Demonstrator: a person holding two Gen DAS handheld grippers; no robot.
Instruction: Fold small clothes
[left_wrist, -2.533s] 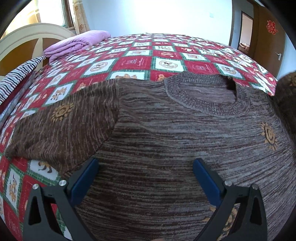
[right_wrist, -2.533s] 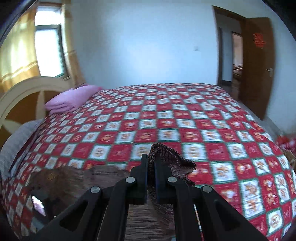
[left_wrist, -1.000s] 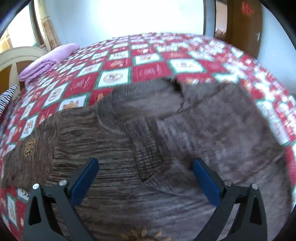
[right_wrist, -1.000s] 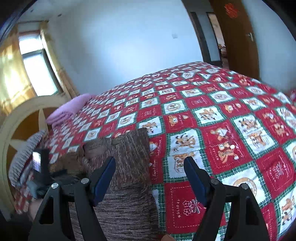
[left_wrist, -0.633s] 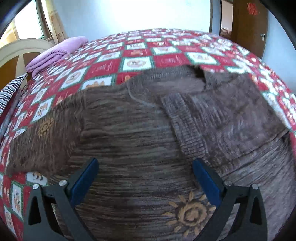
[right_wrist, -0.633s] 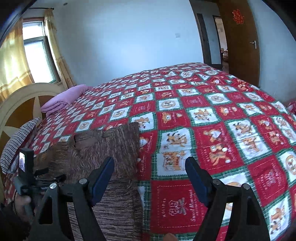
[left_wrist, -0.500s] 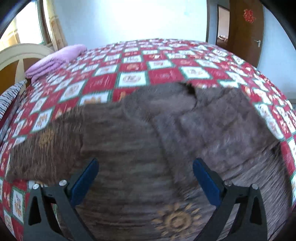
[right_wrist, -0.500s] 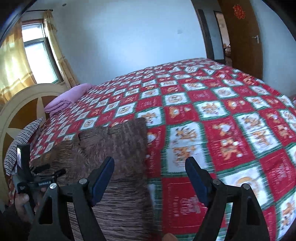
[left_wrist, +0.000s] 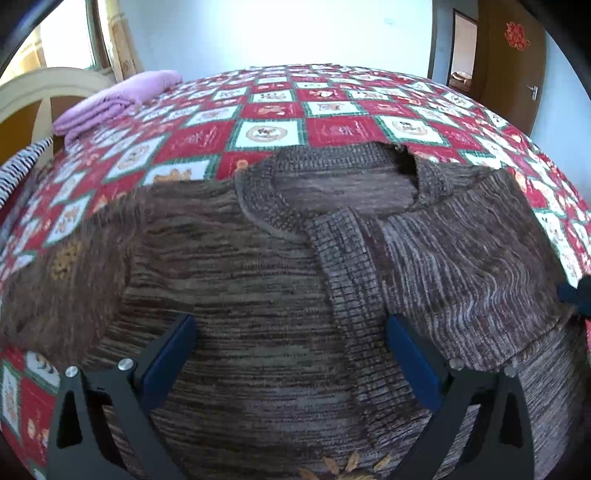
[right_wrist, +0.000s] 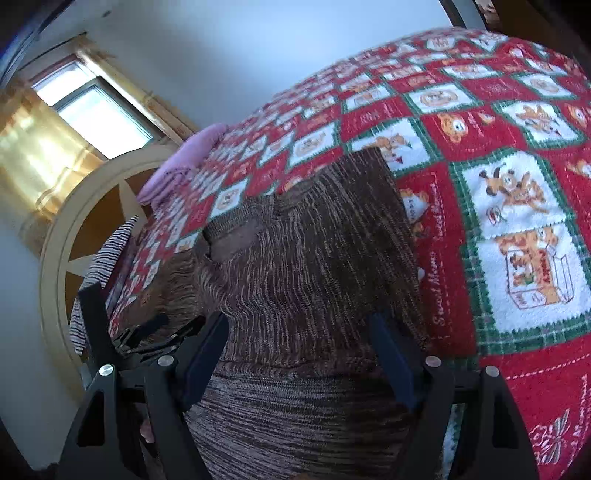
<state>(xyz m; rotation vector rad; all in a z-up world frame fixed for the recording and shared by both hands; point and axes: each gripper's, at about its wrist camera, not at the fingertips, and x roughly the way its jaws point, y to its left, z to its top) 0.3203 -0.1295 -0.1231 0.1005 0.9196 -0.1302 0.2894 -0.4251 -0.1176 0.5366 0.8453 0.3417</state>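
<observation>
A brown striped knit sweater (left_wrist: 236, 280) lies on the bed with its neck hole away from me. Its right sleeve (left_wrist: 454, 266) is folded in across the chest, and its left sleeve (left_wrist: 62, 273) lies spread out. My left gripper (left_wrist: 291, 354) is open and empty just above the sweater's lower body. My right gripper (right_wrist: 299, 350) is open and empty over the folded sleeve (right_wrist: 321, 258) at the sweater's right side. The other gripper (right_wrist: 147, 332) shows at the left in the right wrist view.
The bed is covered by a red, white and green checked quilt (left_wrist: 332, 129) with cartoon bears. A folded purple blanket (left_wrist: 114, 99) lies at the far left by the headboard (right_wrist: 74, 236). A striped cloth (left_wrist: 18, 173) hangs at the left edge. A wooden door (left_wrist: 513, 59) stands at the far right.
My right gripper let go of the sleeve after laying it across the chest, opened, and has now dropped low and tilted over the sweater's right side. My left gripper stayed open over the body.
</observation>
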